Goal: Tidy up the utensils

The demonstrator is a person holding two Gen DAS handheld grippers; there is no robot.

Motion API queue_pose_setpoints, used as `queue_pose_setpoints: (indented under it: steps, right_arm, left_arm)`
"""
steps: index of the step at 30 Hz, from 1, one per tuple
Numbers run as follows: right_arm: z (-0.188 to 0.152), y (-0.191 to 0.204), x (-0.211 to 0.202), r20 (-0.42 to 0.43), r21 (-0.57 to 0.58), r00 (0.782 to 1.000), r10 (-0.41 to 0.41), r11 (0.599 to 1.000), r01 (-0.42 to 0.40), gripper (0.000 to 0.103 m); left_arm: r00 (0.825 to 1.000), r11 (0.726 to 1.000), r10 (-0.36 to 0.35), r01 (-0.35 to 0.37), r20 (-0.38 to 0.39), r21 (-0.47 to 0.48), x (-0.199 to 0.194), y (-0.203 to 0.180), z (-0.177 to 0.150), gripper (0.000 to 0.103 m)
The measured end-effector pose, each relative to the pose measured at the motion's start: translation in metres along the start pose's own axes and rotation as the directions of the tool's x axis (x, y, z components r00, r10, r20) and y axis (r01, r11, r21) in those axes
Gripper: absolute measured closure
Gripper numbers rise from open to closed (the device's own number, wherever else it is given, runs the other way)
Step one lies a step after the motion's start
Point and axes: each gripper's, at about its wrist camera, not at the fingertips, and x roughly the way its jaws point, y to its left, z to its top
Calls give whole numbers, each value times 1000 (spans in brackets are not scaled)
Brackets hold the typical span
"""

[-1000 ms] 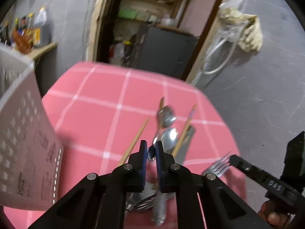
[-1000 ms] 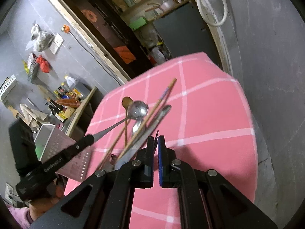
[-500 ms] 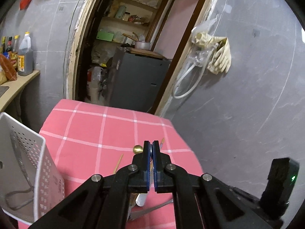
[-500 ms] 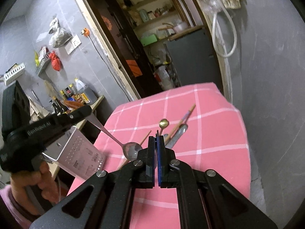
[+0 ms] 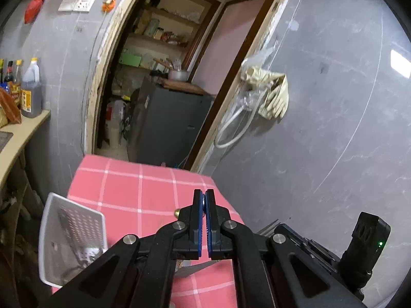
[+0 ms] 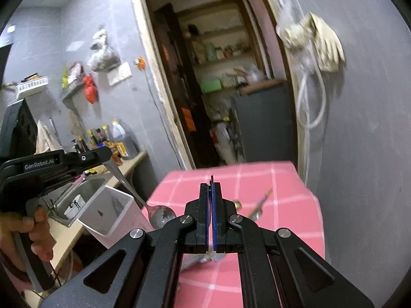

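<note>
My left gripper is shut on the handle of a steel spoon. In the right wrist view that left gripper is held high at the left by a hand, and the spoon's bowl hangs beside the white perforated basket. My right gripper is shut on a fork's thin handle. The fork shows its tines in the left wrist view, sticking out of the right gripper. A gold spoon, chopsticks and a knife lie on the pink checked table.
The basket stands at the table's left edge. A counter with a sink and bottles lies to the left. A grey wall runs close along the table's right side, and an open doorway lies behind it.
Both grippers have lifted off the utensil pile, the left carrying the spoon and the right the fork. The table has dropped lower in both views.
</note>
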Motion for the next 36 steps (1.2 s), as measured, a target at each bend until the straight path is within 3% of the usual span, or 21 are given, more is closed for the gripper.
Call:
queue_pose_setpoints:
  steps: [7,15,25,32,36]
  right_arm:
    - [36,49,0,75,-81,994,85,994,-79,101]
    - [42,109,26,57,-191,984,169,969,-155,101]
    - [19,166,59,-60,-414,986,156,895,-167,101]
    - [-1,177,75,-123,-449,981,150,873,-190,101]
    - [-1,169,79,-132,-397,974,182,891,-220,100]
  left_arm:
    - [997,1000,18,-19,69,7,-51,18,33,100]
    - [988,992,104,-112,115,61,-91,41,48,100]
    - [985,983,171,-173,32,69,-77,78,25,100]
    - [981,976,193,-190,-14,111,-57,99,0,100]
    - [984,978,172,-165,-51,125,-46,108,-12,100]
